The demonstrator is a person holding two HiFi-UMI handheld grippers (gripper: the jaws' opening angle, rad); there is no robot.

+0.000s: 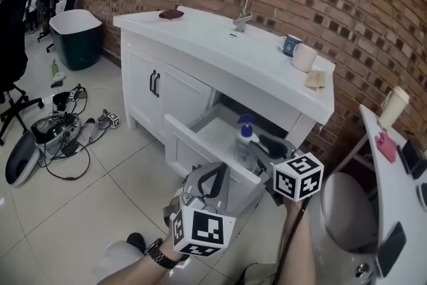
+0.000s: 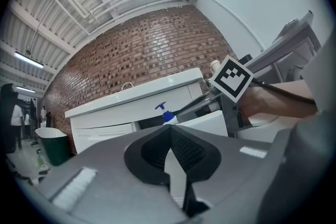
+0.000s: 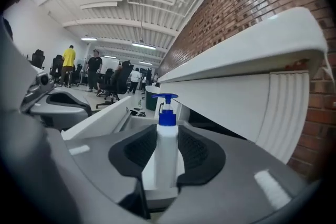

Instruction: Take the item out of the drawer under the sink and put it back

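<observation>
A white pump bottle (image 1: 245, 137) with a blue top stands upright in the open white drawer (image 1: 202, 135) under the sink counter. My right gripper (image 1: 259, 151) reaches into the drawer, and in the right gripper view the bottle (image 3: 167, 150) fills the gap between the dark pads (image 3: 197, 152), which touch its sides; the right gripper (image 3: 167, 136) is shut on it. My left gripper (image 1: 208, 178) hangs in front of the drawer, shut and empty. The left gripper (image 2: 171, 131) shows its pads meeting, with the bottle's blue pump (image 2: 166, 114) beyond them.
The white vanity (image 1: 200, 43) carries a faucet (image 1: 239, 5), a blue mug (image 1: 291, 45) and a white cup (image 1: 304, 57). Its cabinet doors (image 1: 155, 84) stay closed left of the drawer. Cables (image 1: 61, 125) lie on the tiled floor; a toilet (image 1: 348, 218) stands at right.
</observation>
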